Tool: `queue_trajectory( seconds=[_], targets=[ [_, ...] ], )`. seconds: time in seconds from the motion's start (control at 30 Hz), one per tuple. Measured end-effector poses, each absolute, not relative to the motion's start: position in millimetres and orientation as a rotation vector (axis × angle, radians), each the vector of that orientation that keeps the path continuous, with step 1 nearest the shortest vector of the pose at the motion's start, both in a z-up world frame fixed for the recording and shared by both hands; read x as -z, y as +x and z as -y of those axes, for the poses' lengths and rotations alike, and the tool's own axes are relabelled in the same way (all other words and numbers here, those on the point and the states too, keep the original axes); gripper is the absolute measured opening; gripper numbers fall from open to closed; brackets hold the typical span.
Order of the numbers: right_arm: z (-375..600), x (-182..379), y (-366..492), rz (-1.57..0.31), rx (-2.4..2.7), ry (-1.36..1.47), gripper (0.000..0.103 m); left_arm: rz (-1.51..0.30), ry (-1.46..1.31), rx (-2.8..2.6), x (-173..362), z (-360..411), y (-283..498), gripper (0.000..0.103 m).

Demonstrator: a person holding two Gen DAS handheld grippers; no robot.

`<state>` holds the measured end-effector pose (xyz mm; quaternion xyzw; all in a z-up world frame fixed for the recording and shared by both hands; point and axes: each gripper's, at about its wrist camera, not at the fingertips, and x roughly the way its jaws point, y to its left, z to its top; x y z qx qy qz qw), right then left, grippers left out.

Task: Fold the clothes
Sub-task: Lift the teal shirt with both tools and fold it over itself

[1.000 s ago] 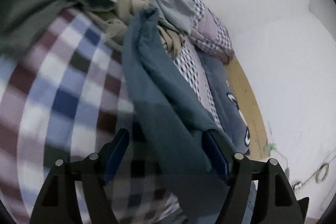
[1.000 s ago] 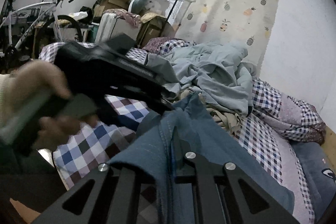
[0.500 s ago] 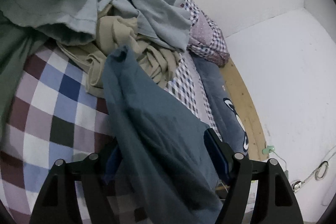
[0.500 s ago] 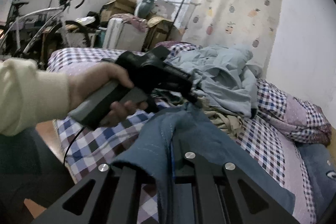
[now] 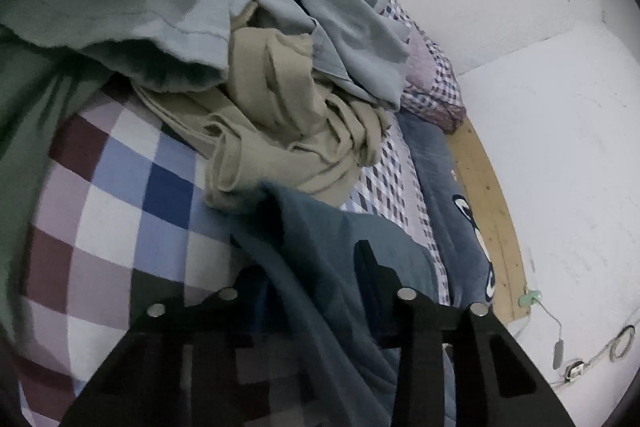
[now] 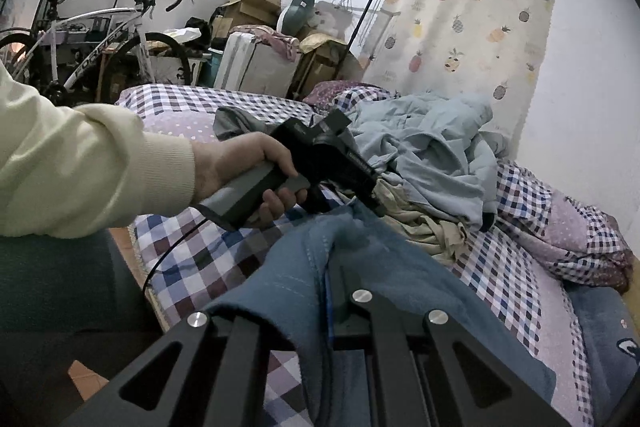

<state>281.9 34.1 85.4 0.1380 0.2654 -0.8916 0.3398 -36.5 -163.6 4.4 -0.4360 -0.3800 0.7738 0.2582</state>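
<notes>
The blue garment [image 6: 400, 307] is draped between both tools, above the checked bed [image 6: 192, 255]. The right tool [image 6: 336, 291] is clenched on a bunched edge of it, with cloth spilling over the left finger. The left tool [image 5: 316, 267] has its fingers closed in on a fold — the cloth runs between them and hangs down past the camera, so it looks gripped, though the contact itself is buried in fabric.

The garment seems soft, light and limp: it sags, creases where pinched, and will not keep a shape unless laid flat. A thick knit like this should not slip easily, but a bunched pinch drags extra layers along. My judgement is that the best holds are at a hem or seam, at two corners well apart, so the cloth spreads under its own weight.

Just behind lies a heap — a beige garment [image 5: 280, 131] and pale blue ones [image 5: 320, 7] — close enough to snag.
</notes>
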Motion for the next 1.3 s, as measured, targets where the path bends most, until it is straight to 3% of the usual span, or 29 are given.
queue_trajectory(
  seconds=[0.13, 0.2, 0.3, 0.67, 1.0, 1.3],
  targets=[
    [-39, -90, 289, -0.692, 2.325, 0.349, 0.004, 1.081, -1.186, -2.094, 0, 169, -36, 0.020],
    [-41, -92, 291, -0.695, 2.327, 0.343, 0.004, 1.103, -1.183, -2.093, 1, 173, -35, 0.008],
    [-40, -91, 292, -0.701, 2.328, 0.348, 0.004, 1.106, -1.135, -2.120, -8, 179, -27, 0.005],
    [-10, -91, 312, -0.652, 2.320, 0.376, 0.004, 1.075, -0.939, -2.221, -99, 206, -2, 0.003],
    [-9, -100, 294, -0.312, 2.492, 0.465, 0.004, 0.870, -1.044, -2.277, -144, 153, -27, 0.004],
    [-67, -105, 288, -0.131, 2.608, 0.557, 0.004, 0.832, -1.039, -2.226, -173, 82, -22, 0.004]
  ],
)
